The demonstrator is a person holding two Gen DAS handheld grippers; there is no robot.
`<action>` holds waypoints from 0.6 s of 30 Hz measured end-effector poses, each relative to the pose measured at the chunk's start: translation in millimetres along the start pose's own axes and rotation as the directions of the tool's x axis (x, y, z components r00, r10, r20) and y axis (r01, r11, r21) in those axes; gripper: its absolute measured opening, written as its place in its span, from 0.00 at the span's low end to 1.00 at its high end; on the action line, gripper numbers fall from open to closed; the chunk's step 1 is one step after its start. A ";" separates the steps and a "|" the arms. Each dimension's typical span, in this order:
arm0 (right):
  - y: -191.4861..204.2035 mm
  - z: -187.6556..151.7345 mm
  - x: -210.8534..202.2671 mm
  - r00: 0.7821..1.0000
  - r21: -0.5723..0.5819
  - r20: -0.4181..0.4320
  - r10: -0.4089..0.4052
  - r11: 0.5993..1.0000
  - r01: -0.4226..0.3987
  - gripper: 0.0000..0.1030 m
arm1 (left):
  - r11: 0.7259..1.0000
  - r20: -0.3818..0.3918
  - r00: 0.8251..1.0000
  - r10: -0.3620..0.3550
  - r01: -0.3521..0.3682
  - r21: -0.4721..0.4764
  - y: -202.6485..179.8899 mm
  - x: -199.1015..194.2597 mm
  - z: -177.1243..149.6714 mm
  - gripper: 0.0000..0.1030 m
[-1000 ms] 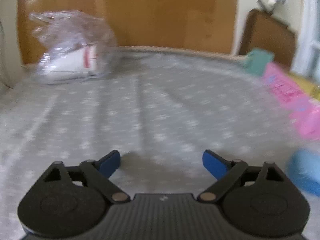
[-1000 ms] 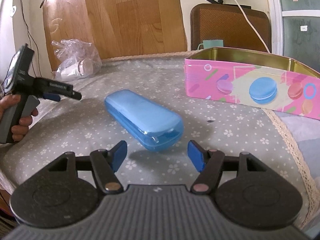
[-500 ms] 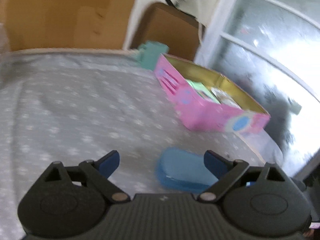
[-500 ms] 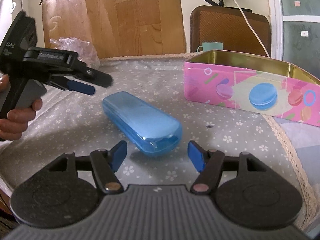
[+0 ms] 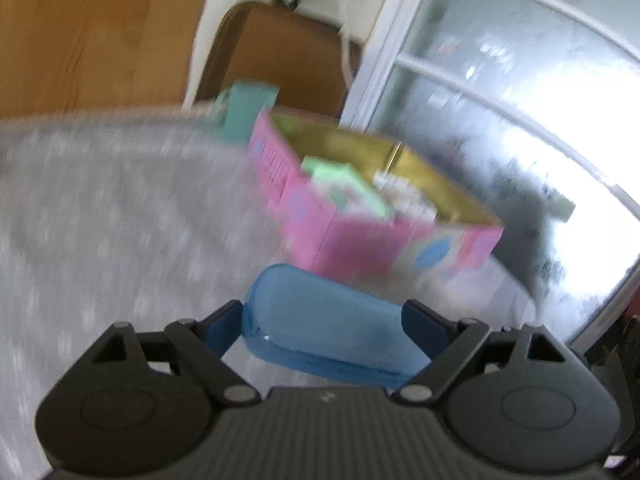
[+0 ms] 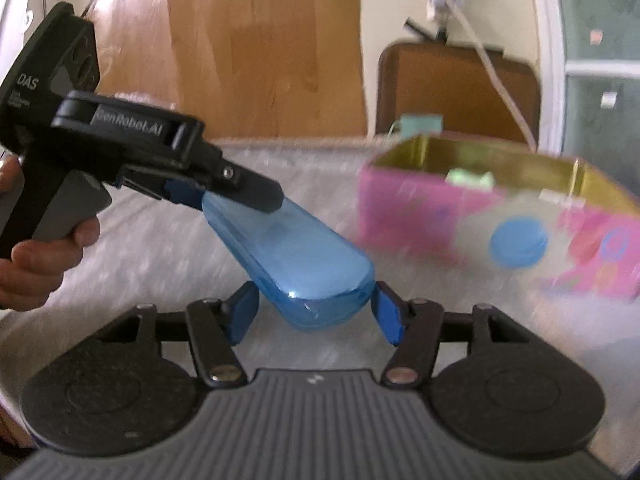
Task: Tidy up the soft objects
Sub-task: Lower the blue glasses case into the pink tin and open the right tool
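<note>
1. Since the earlier frames the left gripper (image 6: 240,196) has swung away from the plastic bag at the far left and come to the far end of the blue case (image 6: 292,256); the right gripper (image 6: 314,312) has barely shifted.
2. Left gripper: its jaws are closing with the case between them. In the left wrist view the blue pads flank the case at lower centre (image 5: 324,320); blur leaves it unclear whether they press, so it reads as released.
3. Right gripper: jaws also closing, the near rounded end of the case between the pads. A gap shows on each side; no grip yet.
4. The case lies at centre frame in the right wrist view, on the grey flowered cloth (image 6: 160,248) over the counter; whether one end has lifted cannot be told.
5. The pink tin (image 6: 492,220) stands at right, lid off, just beside the case, with green and white packets (image 5: 348,188) already inside.
6. Judgement: partly done. Some items appear stowed; the case is not yet secured or put away.
</note>
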State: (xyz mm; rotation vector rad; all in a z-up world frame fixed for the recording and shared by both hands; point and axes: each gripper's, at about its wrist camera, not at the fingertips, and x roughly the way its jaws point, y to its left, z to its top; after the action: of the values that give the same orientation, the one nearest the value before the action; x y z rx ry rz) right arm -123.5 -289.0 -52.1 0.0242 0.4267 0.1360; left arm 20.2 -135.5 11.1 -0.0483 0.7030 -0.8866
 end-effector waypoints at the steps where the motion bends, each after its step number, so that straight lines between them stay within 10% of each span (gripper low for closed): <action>1: -2.6 5.9 -2.6 1.000 -0.005 0.019 -0.009 1.000 0.009 0.63 | 1.000 0.018 1.000 -0.004 0.004 0.016 -5.2 0.7 11.9 0.86; 10: -73.2 82.7 5.3 0.989 -0.033 0.089 -0.114 0.993 0.117 0.63 | 0.999 0.037 0.999 -0.019 0.017 0.052 -42.3 87.7 104.6 0.88; 18: -156.2 120.9 83.1 0.979 0.016 -0.129 -0.160 0.986 0.163 0.63 | 0.997 -0.036 0.999 0.039 -0.041 -0.061 -32.2 179.5 139.9 0.87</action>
State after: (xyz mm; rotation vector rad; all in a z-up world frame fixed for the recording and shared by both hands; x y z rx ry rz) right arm 21.2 -431.8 15.6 0.0071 0.5565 -0.0285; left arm 155.6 -320.0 32.6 -0.0739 0.7611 -0.8288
